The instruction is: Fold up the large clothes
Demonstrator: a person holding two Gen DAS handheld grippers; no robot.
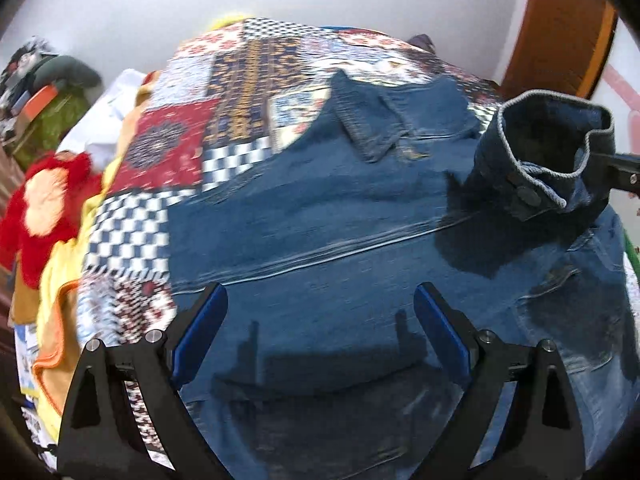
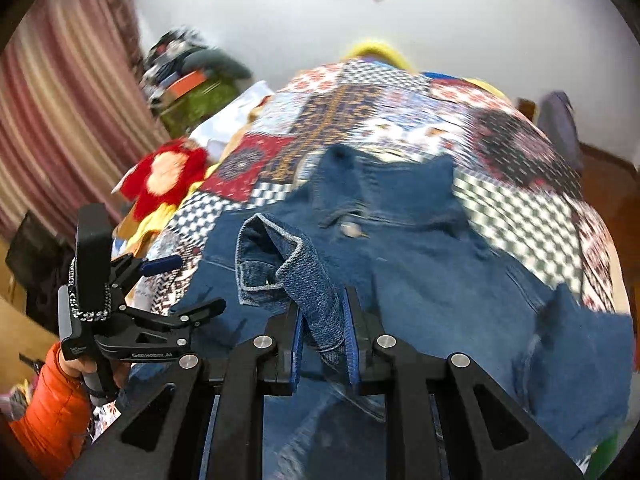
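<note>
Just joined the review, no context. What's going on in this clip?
A person is folding a denim jacket spread on a patchwork quilt on a bed, with a handheld claw in each hand. The right claw is shut on the sleeve cuff, holding it lifted above the jacket body. The left claw is open and empty over the jacket's lower part. The collar lies flat at the far end. The sleeve is not yet laid across, so the fold is only beginning.
</note>
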